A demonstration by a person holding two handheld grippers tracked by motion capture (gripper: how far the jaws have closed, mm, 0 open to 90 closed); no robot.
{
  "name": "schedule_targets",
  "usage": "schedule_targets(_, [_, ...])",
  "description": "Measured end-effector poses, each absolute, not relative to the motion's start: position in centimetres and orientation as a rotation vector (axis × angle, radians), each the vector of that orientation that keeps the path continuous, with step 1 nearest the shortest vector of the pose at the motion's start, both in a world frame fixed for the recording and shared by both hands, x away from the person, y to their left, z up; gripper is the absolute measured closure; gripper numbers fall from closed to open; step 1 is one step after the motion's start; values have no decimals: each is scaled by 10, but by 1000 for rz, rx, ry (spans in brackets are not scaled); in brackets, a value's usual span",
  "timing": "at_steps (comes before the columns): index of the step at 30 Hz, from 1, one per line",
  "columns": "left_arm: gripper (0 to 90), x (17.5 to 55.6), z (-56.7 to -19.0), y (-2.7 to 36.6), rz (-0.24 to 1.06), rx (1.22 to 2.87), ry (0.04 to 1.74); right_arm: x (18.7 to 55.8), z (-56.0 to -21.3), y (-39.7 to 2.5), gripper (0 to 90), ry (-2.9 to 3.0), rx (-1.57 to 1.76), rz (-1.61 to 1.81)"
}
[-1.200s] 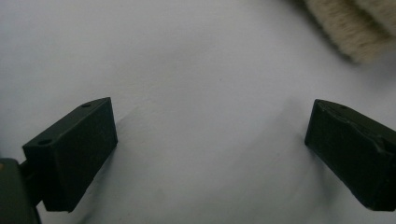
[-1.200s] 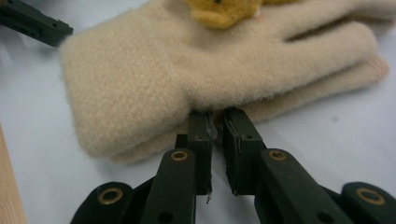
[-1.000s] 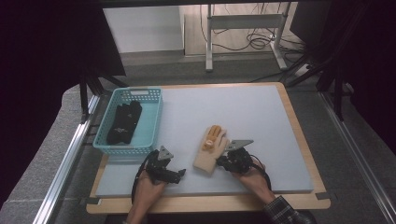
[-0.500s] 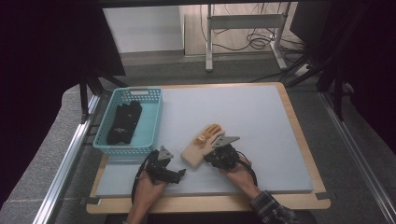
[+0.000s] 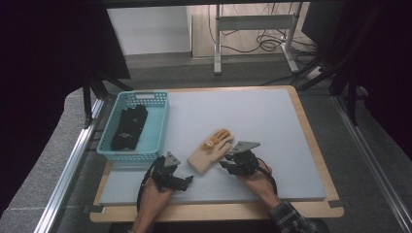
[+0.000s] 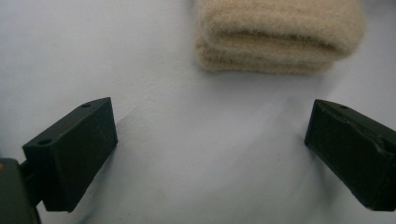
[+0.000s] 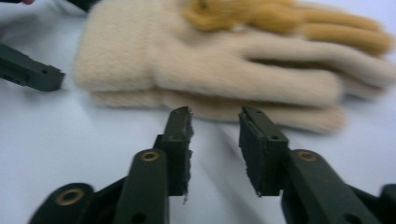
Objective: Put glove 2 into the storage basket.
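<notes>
High view: a stacked pair of cream gloves (image 5: 210,149) with mustard-yellow fingers lies on the pale blue mat (image 5: 272,121) near the person's edge of the table, cuff toward the left gripper (image 5: 171,175) and fingers pointing away and to the right; the right gripper (image 5: 232,162) sits just beside the pair's right edge, and a turquoise basket (image 5: 156,127) holding dark gloves (image 5: 128,127) stands at the mat's left, well apart from the cream pair. Left gripper view: the jaws stand wide apart with bare mat between them and grasp nothing; the folded cuff of the cream gloves (image 6: 275,39) lies ahead of them, not yet touched. Right gripper view: the jaws stand a narrow gap apart, empty, their tips just short of the lower edge of the cream gloves (image 7: 224,70); the tip of the left gripper (image 7: 32,72) shows beyond the cuff at the far left. Judged from these positions, the step in hand is the approach to a two-handed pickup of the pair, probably for transfer to the basket. The next move calls for the left gripper to advance until both cuff layers lie between its jaws, and for the right gripper to open wider before closing over the stacked edge, so that neither glove slips off the other.
</notes>
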State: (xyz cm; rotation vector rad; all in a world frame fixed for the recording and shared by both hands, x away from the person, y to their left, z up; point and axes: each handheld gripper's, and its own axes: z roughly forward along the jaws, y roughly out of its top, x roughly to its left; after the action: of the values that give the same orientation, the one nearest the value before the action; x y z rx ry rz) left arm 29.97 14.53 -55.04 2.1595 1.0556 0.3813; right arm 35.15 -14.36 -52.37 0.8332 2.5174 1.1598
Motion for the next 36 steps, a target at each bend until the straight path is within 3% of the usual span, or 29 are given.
schedule_targets(10, [24, 300, -550, 145, 382, 2161, 1055, 352, -517, -185, 333, 2426, 910, 1132])
schedule_targets(15, [23, 300, -551, 145, 383, 2156, 1058, 353, -518, -206, 261, 2398, 942, 1103])
schedule_targets(28, [27, 300, -551, 145, 376, 2155, 1061, 353, -527, -257, 203, 2333, 1083, 1030])
schedule_targets(36, [27, 300, -551, 145, 373, 2155, 1063, 351, -531, -260, 195, 2322, 1090, 980])
